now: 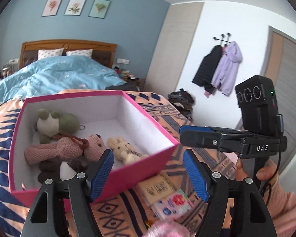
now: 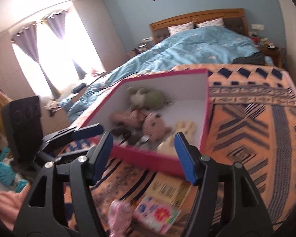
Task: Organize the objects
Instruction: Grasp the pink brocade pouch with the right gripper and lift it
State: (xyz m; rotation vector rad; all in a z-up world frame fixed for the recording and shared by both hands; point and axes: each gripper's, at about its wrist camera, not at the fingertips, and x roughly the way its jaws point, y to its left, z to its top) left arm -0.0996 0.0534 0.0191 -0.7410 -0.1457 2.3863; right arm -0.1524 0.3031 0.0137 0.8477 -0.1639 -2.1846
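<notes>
While your left gripper [image 1: 148,174] and right gripper [image 2: 143,157] both stand spread and empty over its near rim, the pink white-lined cardboard box [image 1: 148,164] on the orange patterned blanket [image 2: 256,138] holds four plush toys [image 1: 69,148].

An orange patterned blanket [image 1: 179,106] on the bed carries the pink box [image 1: 148,164], two flat packets [image 1: 163,193] and a pink fluffy thing [image 2: 119,215]
</notes>
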